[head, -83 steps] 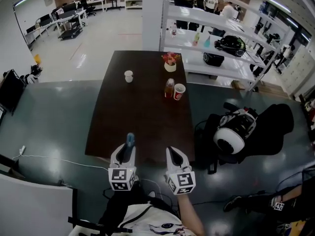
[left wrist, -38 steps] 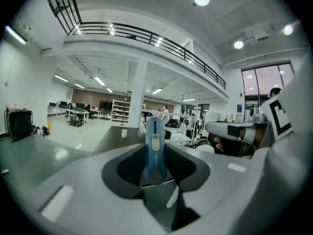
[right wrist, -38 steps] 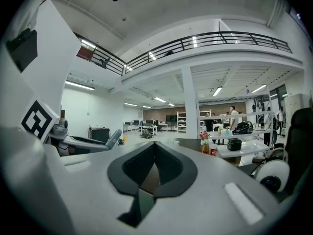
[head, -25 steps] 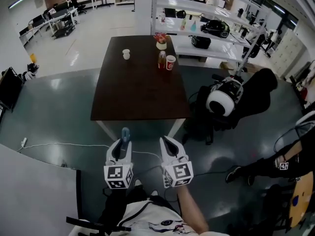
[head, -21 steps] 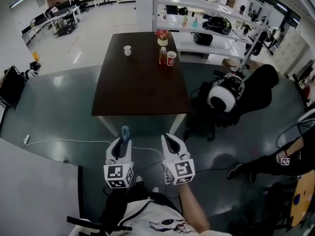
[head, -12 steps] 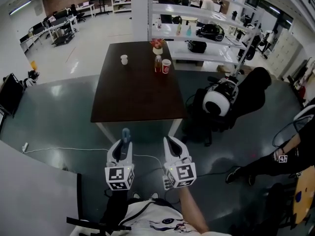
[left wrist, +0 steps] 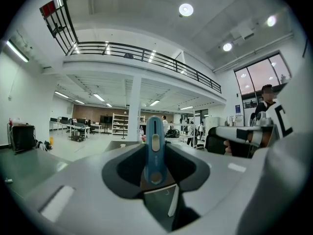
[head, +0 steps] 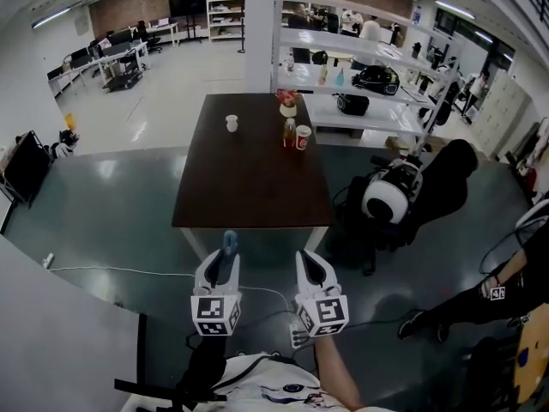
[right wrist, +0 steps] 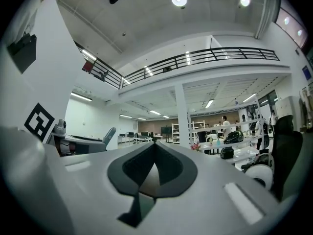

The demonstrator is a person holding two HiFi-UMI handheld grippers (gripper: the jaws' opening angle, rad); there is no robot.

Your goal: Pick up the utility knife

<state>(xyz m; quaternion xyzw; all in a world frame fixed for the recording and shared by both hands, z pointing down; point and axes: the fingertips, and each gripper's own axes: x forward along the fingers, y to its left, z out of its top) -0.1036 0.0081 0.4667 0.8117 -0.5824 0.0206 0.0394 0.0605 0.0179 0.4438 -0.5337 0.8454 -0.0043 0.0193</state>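
Dark grey floor (head: 103,204) fills most of the head view. A dark brown table (head: 249,174) stands at its centre, with white shelving (head: 364,54) behind it to the right. A black chair (head: 446,183) stands to the right of the table and carries a round white object (head: 383,202) that cannot be identified.

Both grippers are held level over the floor, on the person's side of the table's near edge and clear of it.

- **Left gripper (head: 226,263):** its jaws are clamped on the utility knife (head: 228,241). The left gripper view shows the blue utility knife (left wrist: 154,148) standing upright between the dark pads (left wrist: 128,170), pressed from both sides, with its upper end rising past them. The knife is off the table and in the air.
- **Right gripper (head: 311,269):** it sits just beside the left one. The right gripper view shows its jaws (right wrist: 154,148) brought together with nothing between them.

**Hidden or unclear**
- The knife's lower end is lost behind the pads and the gripper body.
- Whether the blade is out cannot be told.
- From the head view only the knife's tip shows.
- A person (head: 493,294) at the right is cut off by the frame edge.

**Other things around**
- The far end of the table holds a flower pot (head: 287,106), a bottle (head: 290,133), a red cup (head: 302,138) and a white cup (head: 231,124), all well apart from the grippers.
- A white cable (head: 111,271) runs across the floor at the left.
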